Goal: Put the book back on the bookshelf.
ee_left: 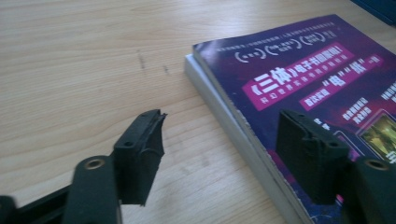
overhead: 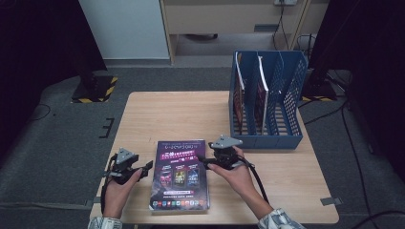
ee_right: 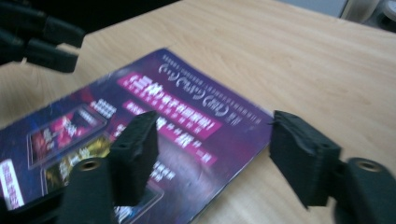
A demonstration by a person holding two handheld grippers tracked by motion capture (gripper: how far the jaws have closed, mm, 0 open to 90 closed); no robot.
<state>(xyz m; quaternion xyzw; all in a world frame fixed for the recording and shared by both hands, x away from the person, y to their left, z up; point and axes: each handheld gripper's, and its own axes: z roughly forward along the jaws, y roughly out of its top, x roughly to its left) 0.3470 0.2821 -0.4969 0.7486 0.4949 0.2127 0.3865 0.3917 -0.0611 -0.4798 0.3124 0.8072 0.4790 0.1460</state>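
Note:
A purple magazine (overhead: 180, 174) lies flat on the wooden table (overhead: 167, 114), near the front edge. My left gripper (overhead: 145, 168) hovers at its left side, open. In the left gripper view (ee_left: 222, 122) one jaw is over bare wood and the other over the magazine (ee_left: 303, 70) cover, with the thick page edge between them, untouched. My right gripper (overhead: 204, 162) is at the magazine's right edge, also open. In the right gripper view (ee_right: 212, 122) its jaws straddle the near corner of the magazine (ee_right: 140, 107) without pressing it. The left gripper (ee_right: 42, 39) shows dark at the far side.
A blue file rack (overhead: 296, 86) stands at the table's back right, with thin magazines (overhead: 261, 90) upright in its left slots. Bare wood lies between the rack and the flat magazine. Cables trail off the table's right side.

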